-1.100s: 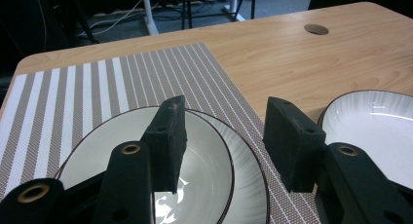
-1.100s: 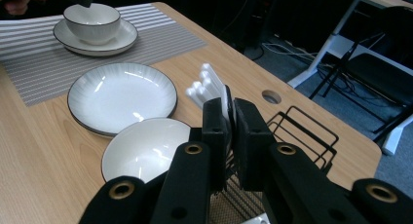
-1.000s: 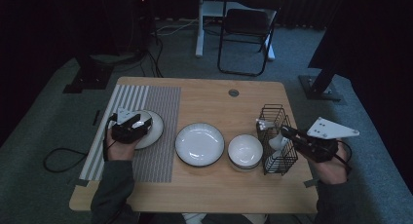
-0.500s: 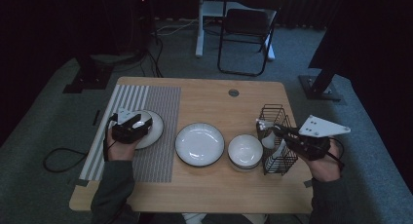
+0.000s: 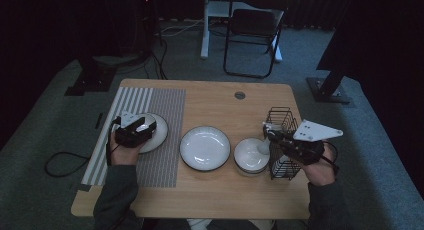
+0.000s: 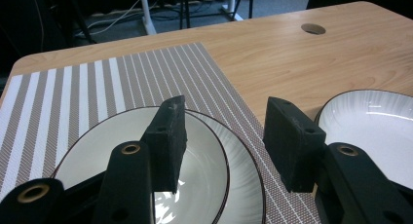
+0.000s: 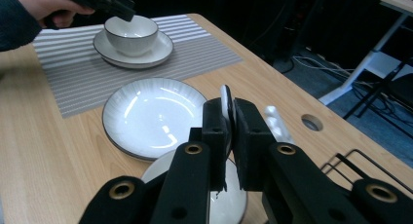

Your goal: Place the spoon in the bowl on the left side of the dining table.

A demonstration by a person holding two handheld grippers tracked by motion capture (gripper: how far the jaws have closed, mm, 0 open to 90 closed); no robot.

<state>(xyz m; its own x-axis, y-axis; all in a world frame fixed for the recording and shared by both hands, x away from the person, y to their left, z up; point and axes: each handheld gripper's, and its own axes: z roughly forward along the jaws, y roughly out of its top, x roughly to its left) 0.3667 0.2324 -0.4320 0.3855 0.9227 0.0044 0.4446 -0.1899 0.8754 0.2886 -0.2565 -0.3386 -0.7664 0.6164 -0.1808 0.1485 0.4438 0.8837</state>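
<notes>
No text, label, brand, number or sign can be read in any of the views. The plates (image 5: 205,148), the bowl (image 7: 131,35), the striped mat (image 6: 87,87), the wire rack (image 5: 281,121) and the desk (image 5: 210,97) are all unmarked.
</notes>
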